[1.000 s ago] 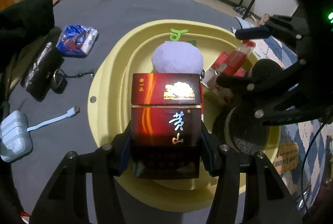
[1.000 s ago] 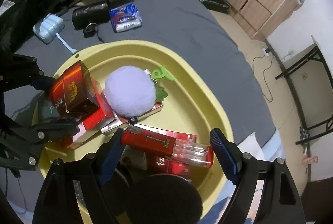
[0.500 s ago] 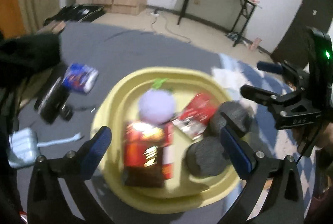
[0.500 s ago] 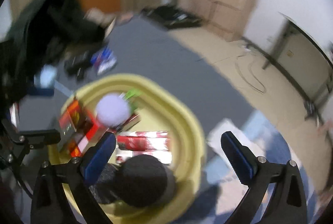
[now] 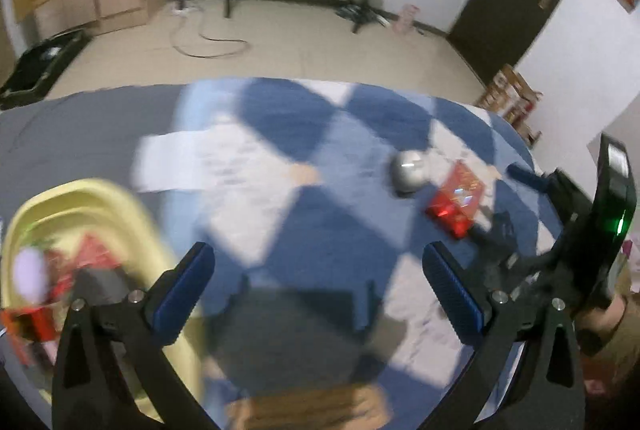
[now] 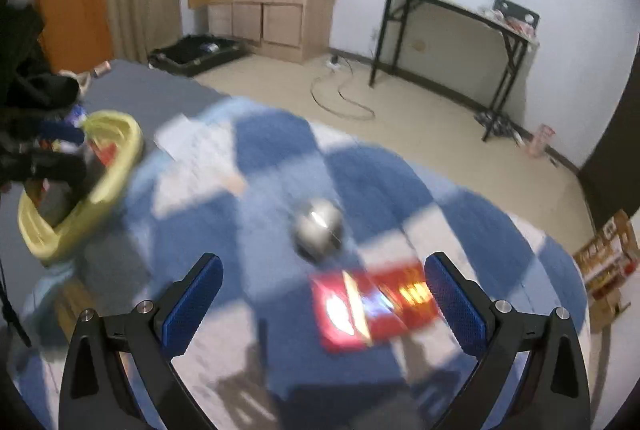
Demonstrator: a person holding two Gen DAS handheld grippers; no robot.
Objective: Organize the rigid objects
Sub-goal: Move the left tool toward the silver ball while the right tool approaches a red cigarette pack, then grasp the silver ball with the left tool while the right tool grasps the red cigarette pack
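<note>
Ahead of right fingers [image 6: 452,294]: red box [image 6: 372,304].

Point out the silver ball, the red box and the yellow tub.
silver ball [image 6: 318,232]: right wrist view, middle of its shiny top.
red box [image 6: 372,304]: right wrist view, centre of its glossy upper face.
yellow tub [image 5: 120,214]: left wrist view, bare stretch of its rim.

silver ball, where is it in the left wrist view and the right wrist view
Left wrist: the silver ball lies right of centre on the blue checked cover, just left of the red box.
Right wrist: it sits near the middle, just above the red box.
Shared landmark: the yellow basin, at the left in both.
</note>
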